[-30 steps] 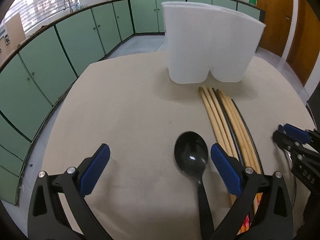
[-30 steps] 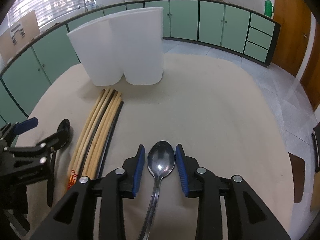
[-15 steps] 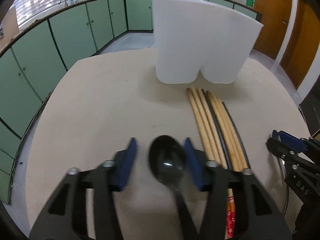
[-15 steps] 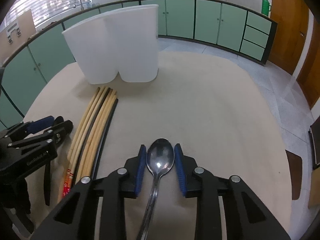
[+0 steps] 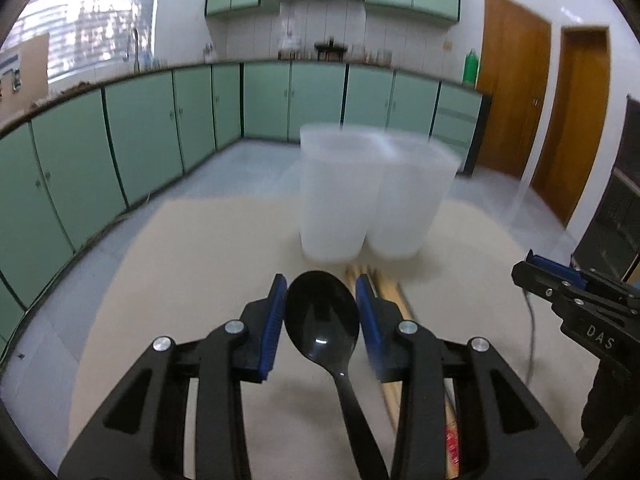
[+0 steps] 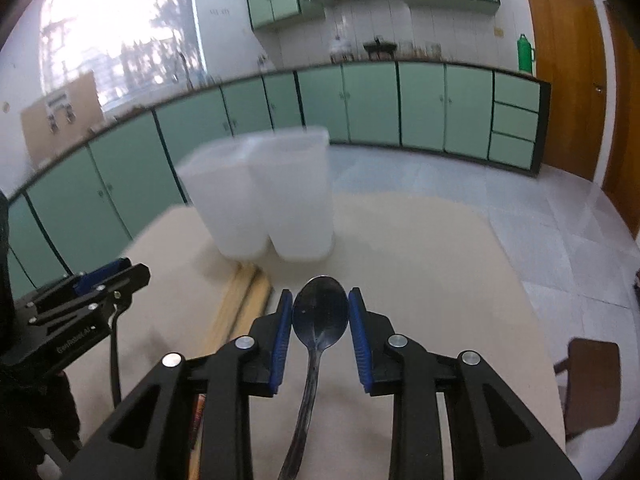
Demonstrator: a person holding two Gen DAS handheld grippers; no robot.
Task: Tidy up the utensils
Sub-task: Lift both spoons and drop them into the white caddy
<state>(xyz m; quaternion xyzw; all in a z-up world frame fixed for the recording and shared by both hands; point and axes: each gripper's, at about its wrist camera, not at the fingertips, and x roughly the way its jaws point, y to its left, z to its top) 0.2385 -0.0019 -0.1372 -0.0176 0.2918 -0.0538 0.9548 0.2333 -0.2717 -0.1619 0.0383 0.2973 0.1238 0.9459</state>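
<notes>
In the left wrist view, the left gripper (image 5: pixel 321 312) holds a black spoon (image 5: pixel 322 320), its blue fingers (image 5: pixel 272 320) clamped on either side of the bowl, above the beige table (image 5: pixel 200 264). A white two-part holder (image 5: pixel 368 196) stands further back on the table, with chopsticks (image 5: pixel 384 284) lying just in front of it. In the right wrist view, the right gripper (image 6: pixel 320 314) grips a metal spoon (image 6: pixel 320 318) by its bowl, raised over the table, the holder beyond it to the left.
</notes>
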